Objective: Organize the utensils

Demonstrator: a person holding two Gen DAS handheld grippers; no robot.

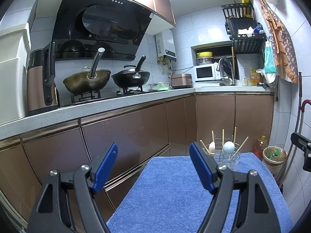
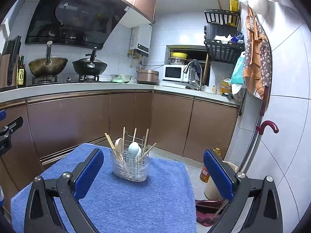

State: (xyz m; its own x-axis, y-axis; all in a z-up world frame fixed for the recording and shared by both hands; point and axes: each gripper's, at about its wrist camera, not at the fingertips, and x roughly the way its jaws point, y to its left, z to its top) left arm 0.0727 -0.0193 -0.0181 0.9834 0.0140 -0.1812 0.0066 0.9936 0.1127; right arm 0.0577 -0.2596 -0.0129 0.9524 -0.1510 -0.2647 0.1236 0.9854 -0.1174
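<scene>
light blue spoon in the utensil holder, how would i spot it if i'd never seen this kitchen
Find the blue towel spread in front of the brown cabinets; a clear utensil holder stands on it. Among the wooden chopsticks and a beige spoon, the light blue spoon is the only pale blue piece, bowl end up.

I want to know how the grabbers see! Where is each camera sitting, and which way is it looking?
Left wrist view: on the left gripper, looking forward over the blue towel at the stove counter; its open blue fingers show.
Right wrist view: on the right gripper, facing the utensil holder and the kitchen corner; its open blue fingers show.
Both see the towel, the holder with spoons and chopsticks, and the two woks.
</scene>
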